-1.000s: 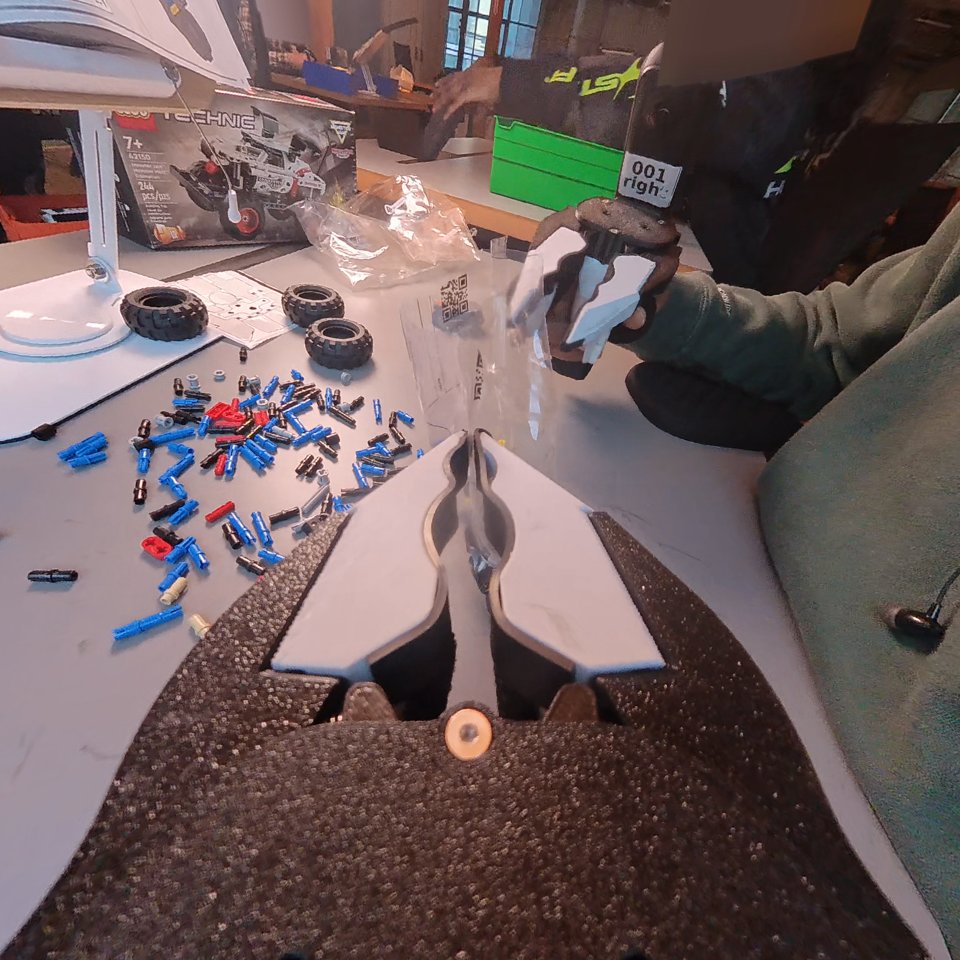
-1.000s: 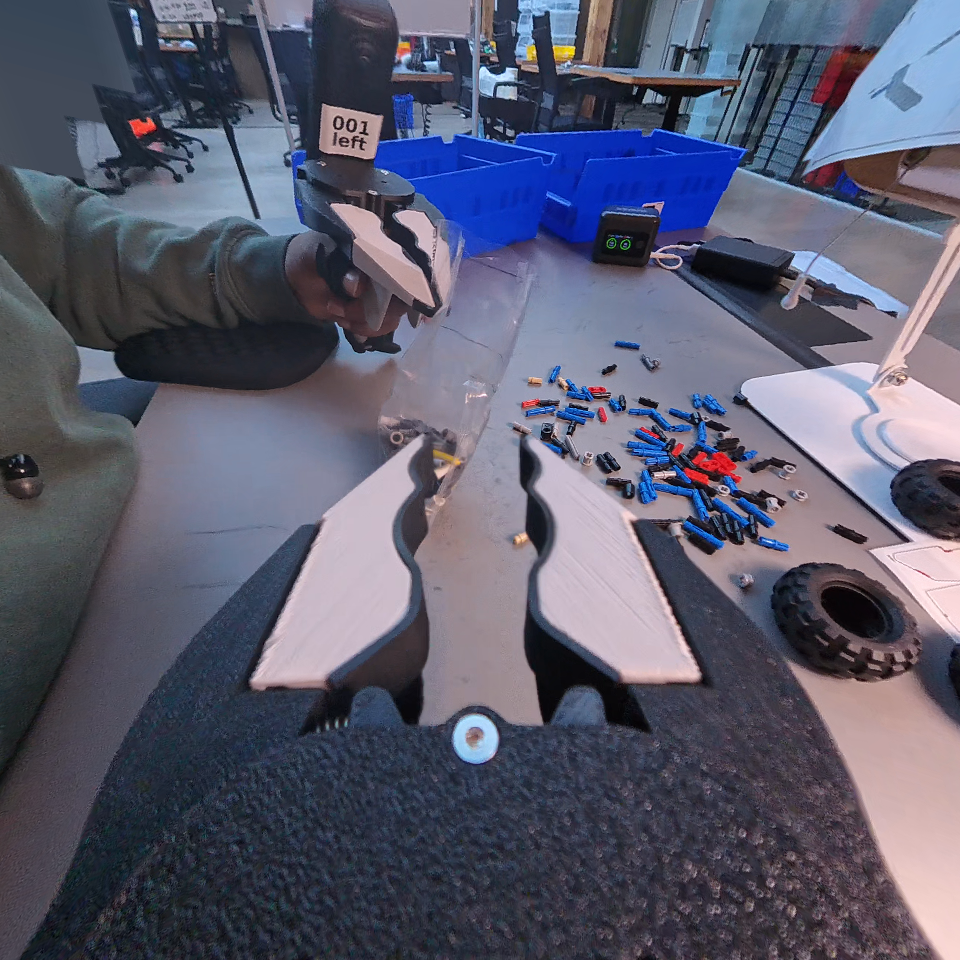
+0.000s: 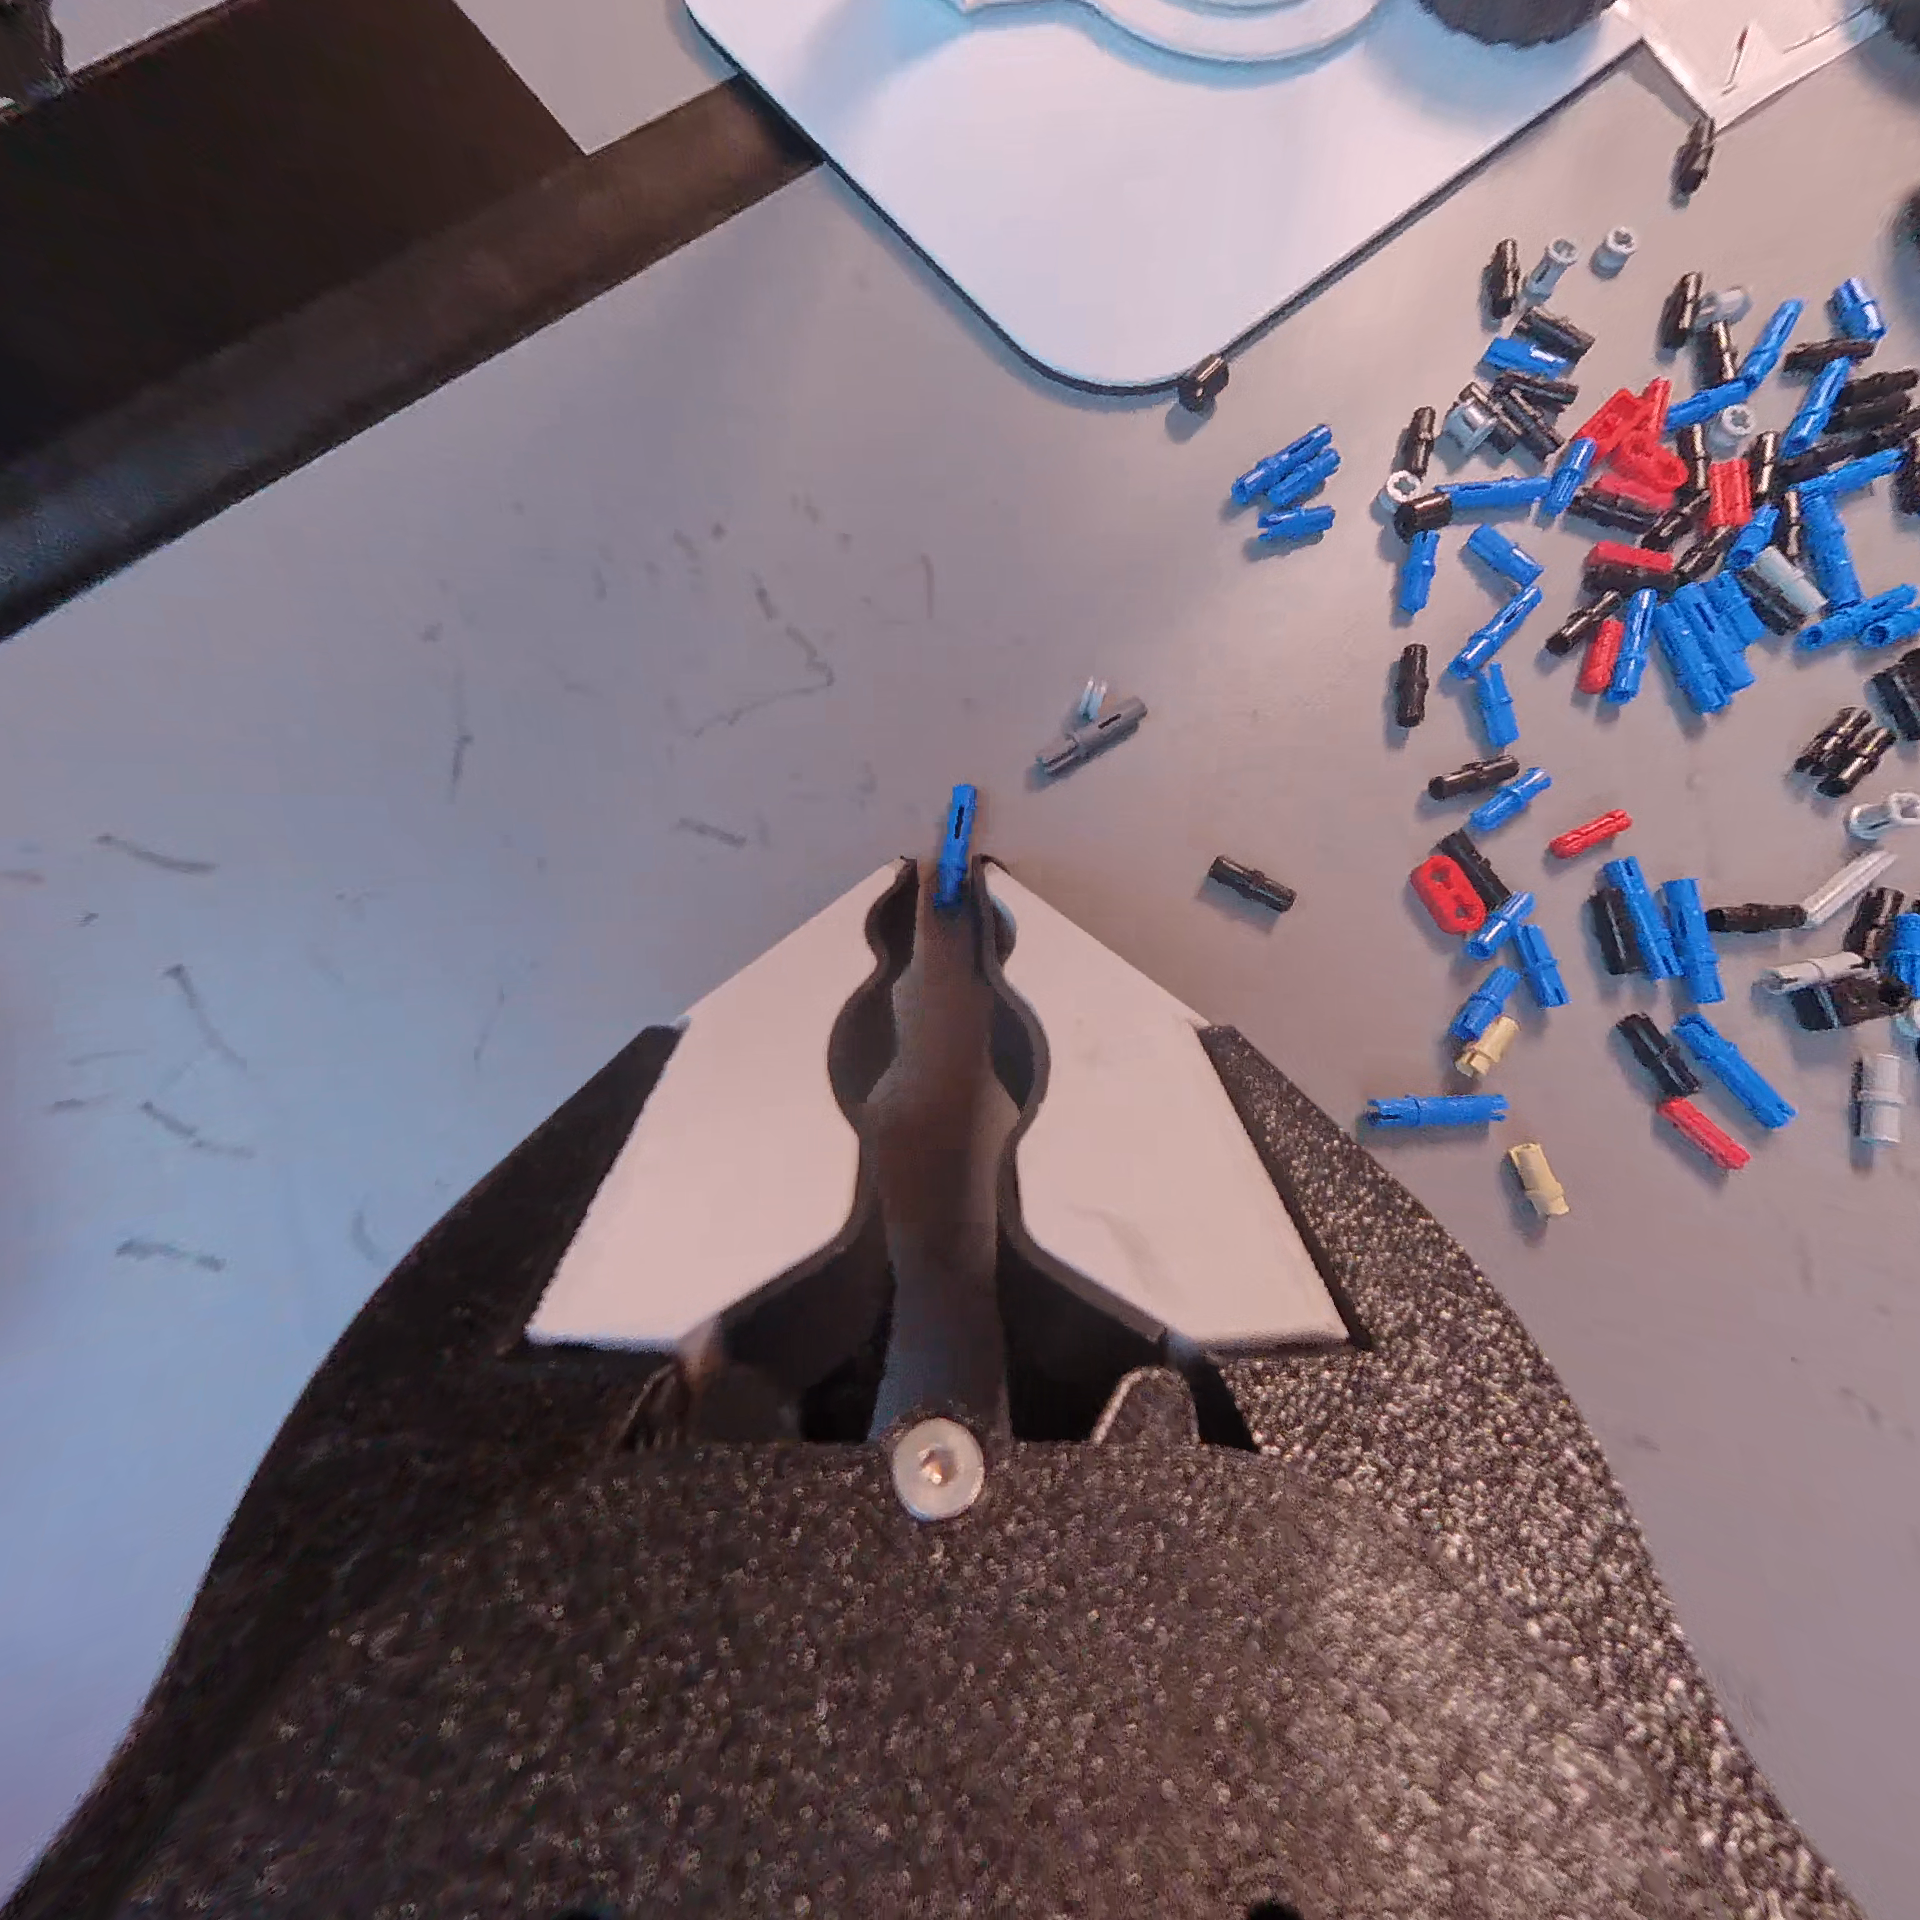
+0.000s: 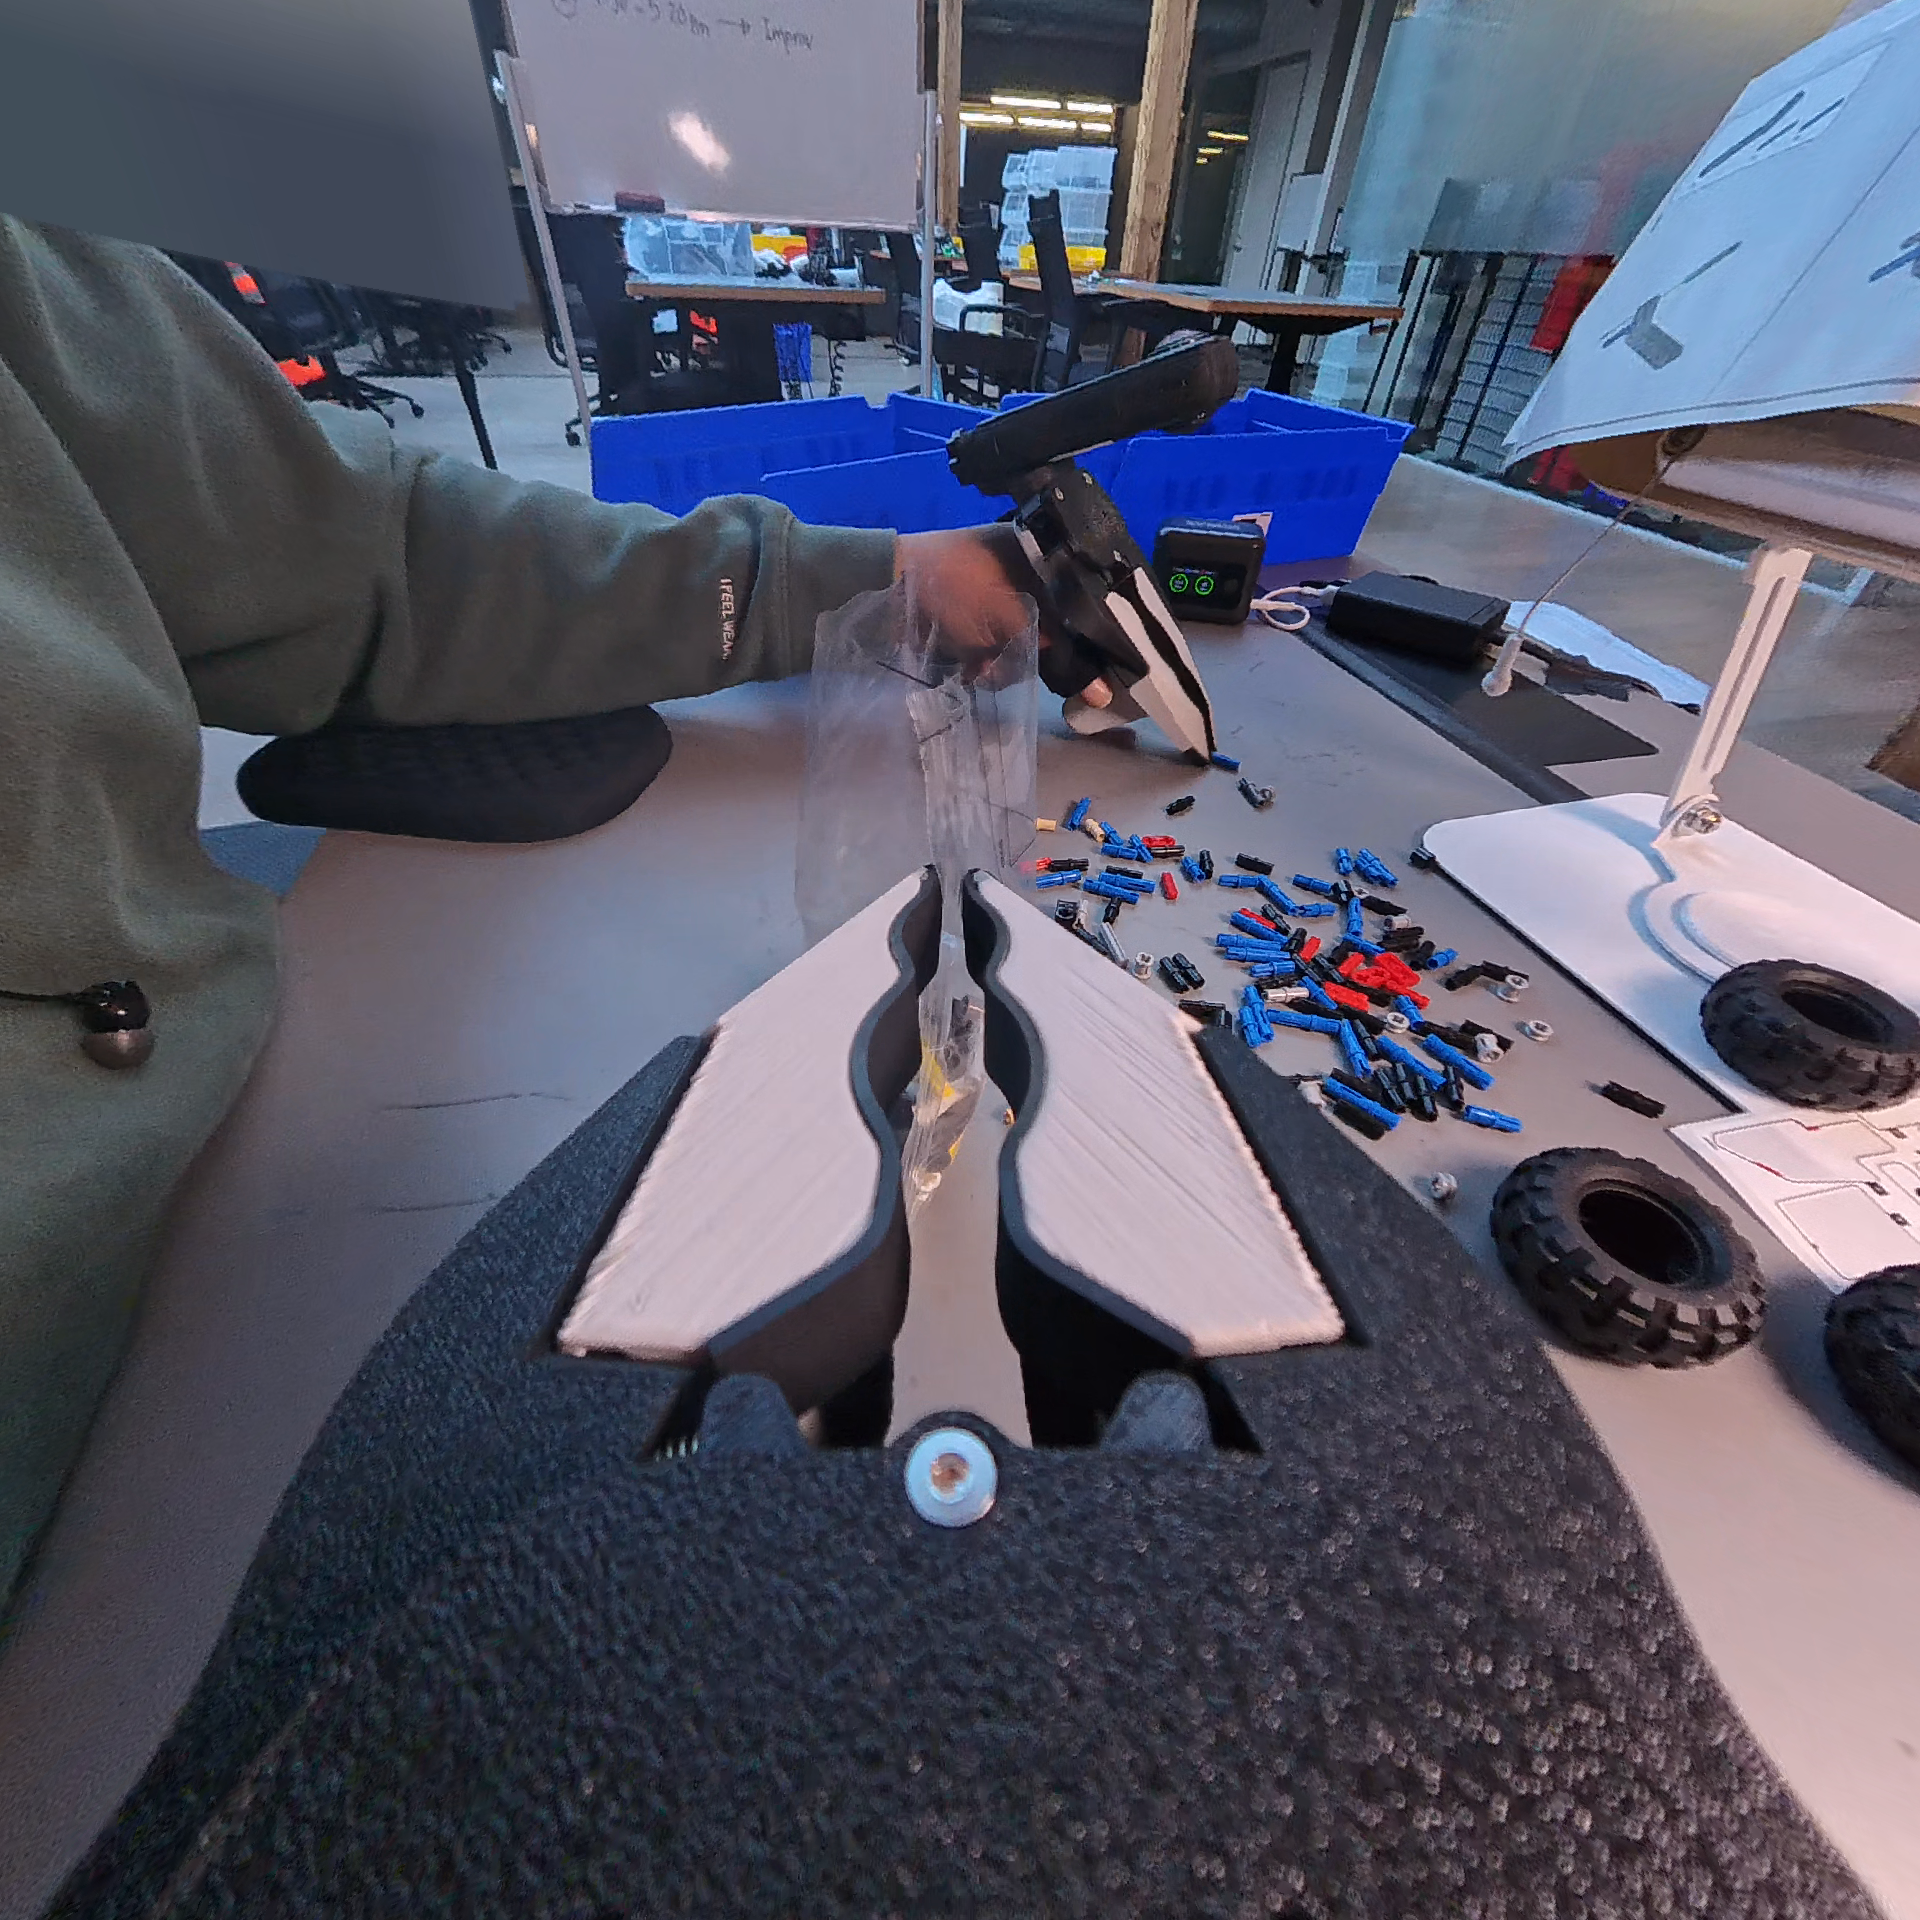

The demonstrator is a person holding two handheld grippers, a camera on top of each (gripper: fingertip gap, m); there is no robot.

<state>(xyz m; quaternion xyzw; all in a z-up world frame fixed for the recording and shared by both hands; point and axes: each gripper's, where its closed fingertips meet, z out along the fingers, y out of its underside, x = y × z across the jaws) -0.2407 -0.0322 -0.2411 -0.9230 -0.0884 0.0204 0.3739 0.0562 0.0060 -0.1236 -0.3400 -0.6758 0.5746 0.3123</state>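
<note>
My left tongs (image 3: 948, 868) point down at the grey tabletop (image 3: 436, 727), their tips pinched together on a small blue connector pin (image 3: 956, 844) that sticks out past them, its far end over the scratched surface. Just beyond the pin lies a grey pin piece (image 3: 1091, 734), and a lone black pin (image 3: 1250, 883) sits a little to the right. Farther right spreads the scatter of blue, black and red pins (image 3: 1683, 582), with a couple of tan ones at its near edge. The rounded corner of a white stand base (image 3: 1091, 218) reaches in from the top, and a black mat (image 3: 260, 260) crosses the upper left corner. My right tongs (image 4: 951, 883) are closed on a clear plastic bag (image 4: 914, 748) that stands up out of them; more of the bag hangs between the fingers, with a few small black and yellow parts inside. From the right wrist view I can see my left tongs (image 4: 1205, 753) farther off, tips down at the far edge of the pin scatter (image 4: 1320, 966), my green sleeve (image 4: 468, 592) resting above a black wrist pad (image 4: 457, 769). Three black knobby tyres (image 4: 1626, 1252) lie on the right, one on the white base, beside a printed sheet (image 4: 1829, 1184). Blue bins (image 4: 1247, 488) stand at the back of the tabletop.
</note>
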